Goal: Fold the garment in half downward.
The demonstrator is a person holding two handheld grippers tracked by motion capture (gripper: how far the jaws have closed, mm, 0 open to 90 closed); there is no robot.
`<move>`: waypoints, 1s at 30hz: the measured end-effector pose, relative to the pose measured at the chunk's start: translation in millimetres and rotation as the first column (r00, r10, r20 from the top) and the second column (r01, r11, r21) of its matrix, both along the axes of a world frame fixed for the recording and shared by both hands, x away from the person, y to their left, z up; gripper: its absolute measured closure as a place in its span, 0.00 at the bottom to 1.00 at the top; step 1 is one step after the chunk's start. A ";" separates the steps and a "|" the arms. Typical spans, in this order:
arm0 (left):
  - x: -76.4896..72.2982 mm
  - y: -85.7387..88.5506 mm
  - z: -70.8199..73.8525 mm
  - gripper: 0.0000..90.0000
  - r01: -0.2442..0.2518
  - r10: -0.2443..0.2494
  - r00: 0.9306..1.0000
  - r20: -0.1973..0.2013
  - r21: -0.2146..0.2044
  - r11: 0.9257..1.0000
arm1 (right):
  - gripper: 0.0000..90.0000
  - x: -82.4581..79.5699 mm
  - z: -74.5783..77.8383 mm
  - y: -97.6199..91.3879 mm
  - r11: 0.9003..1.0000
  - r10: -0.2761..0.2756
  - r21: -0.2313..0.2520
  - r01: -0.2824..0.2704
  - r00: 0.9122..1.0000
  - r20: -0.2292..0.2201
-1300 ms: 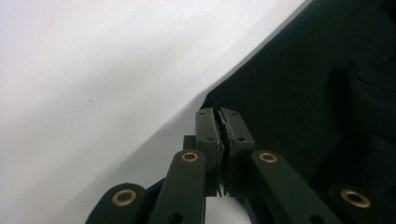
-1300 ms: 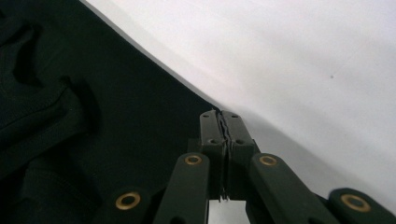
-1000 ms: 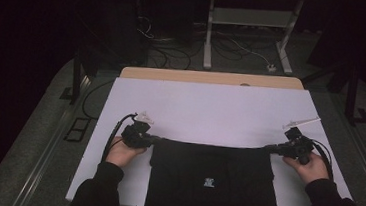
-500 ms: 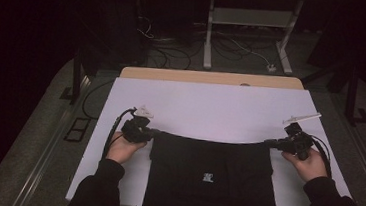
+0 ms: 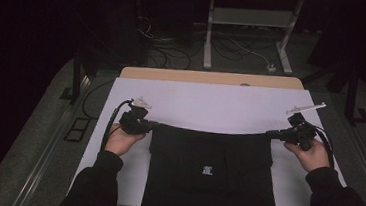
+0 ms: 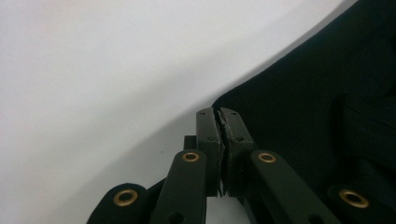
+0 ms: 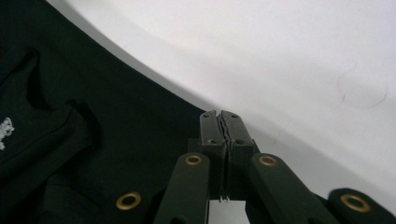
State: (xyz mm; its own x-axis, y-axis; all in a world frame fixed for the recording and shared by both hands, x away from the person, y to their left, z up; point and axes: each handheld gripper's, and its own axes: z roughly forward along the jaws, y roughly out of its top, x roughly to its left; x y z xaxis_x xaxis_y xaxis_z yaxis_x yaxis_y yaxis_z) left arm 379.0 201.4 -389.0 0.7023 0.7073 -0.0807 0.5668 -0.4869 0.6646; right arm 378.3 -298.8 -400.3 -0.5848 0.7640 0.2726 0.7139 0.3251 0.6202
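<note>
Both the left gripper (image 5: pixel 150 125) and right gripper (image 5: pixel 271 134) pinch the black garment's (image 5: pixel 210 175) far corners, fingers clamped. It drapes over the worktop's (image 5: pixel 211 105) near edge; lift evenly, keeping the edge taut.

A dim lab or test bay: beyond the tongs, a white-covered table (image 5: pixel 211 105), loose floor cables (image 5: pixel 186 43) and a metal stand (image 5: pixel 250 28).

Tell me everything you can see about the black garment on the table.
The black garment looks like soft, matte fabric with a small white logo near its middle. It lies on the white table cover, its near part reaching the table's near edge. Its far edge is stretched between the left tongs and right tongs, both shut on its corners.
</note>
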 end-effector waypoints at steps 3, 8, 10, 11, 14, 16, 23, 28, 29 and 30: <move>3.8 2.3 7.7 0.96 -0.009 0.009 1.000 0.009 -0.009 1.000 | 0.97 5.0 7.0 0.8 1.000 -0.005 -0.006 0.005 1.000 0.010; 10.5 -0.7 10.9 0.96 -0.007 0.007 1.000 0.016 0.000 1.000 | 0.97 13.3 14.4 1.0 1.000 -0.013 -0.014 0.013 1.000 0.017; 13.4 -2.4 10.1 0.96 -0.004 0.004 1.000 0.010 0.012 1.000 | 0.97 17.3 14.9 0.2 1.000 -0.015 -0.008 0.015 1.000 0.010; 14.9 -2.9 10.2 0.96 -0.006 0.006 1.000 0.010 0.014 1.000 | 0.97 18.5 15.2 0.0 1.000 -0.019 -0.008 0.019 1.000 0.006; 19.8 -3.6 12.3 0.96 -0.014 0.014 1.000 0.011 0.021 1.000 | 0.97 23.2 16.7 0.2 1.000 -0.025 -0.012 0.025 1.000 0.008; 23.1 -4.9 15.4 0.96 -0.017 0.016 1.000 0.013 0.026 1.000 | 0.97 25.1 18.9 0.2 0.999 -0.032 -0.010 0.032 0.999 0.009; 29.1 -9.1 27.1 0.96 -0.020 0.019 0.999 0.043 0.030 0.999 | 0.97 32.6 24.5 -2.7 0.999 -0.052 -0.008 0.052 0.999 0.015; 33.6 -8.9 29.3 0.96 -0.025 0.023 0.998 0.052 0.038 0.999 | 0.97 37.5 27.2 -2.1 0.998 -0.059 -0.007 0.059 0.998 0.023; 34.5 -8.7 29.4 0.96 -0.028 0.026 0.998 0.051 0.037 0.999 | 0.97 38.6 27.1 -1.7 0.998 -0.060 -0.008 0.060 0.998 0.026; 35.8 -8.0 29.6 0.96 -0.033 0.032 0.998 0.049 0.033 0.999 | 0.97 39.4 27.2 -1.5 0.998 -0.061 -0.007 0.061 0.998 0.023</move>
State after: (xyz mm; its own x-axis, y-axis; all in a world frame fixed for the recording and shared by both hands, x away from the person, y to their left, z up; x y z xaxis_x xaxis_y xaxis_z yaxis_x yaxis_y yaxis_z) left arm 414.9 193.4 -359.5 0.6813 0.7317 -0.0227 0.5501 -0.4913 0.6752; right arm 417.7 -300.3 -373.1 -0.5433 0.8004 0.2534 0.7181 0.2867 0.6341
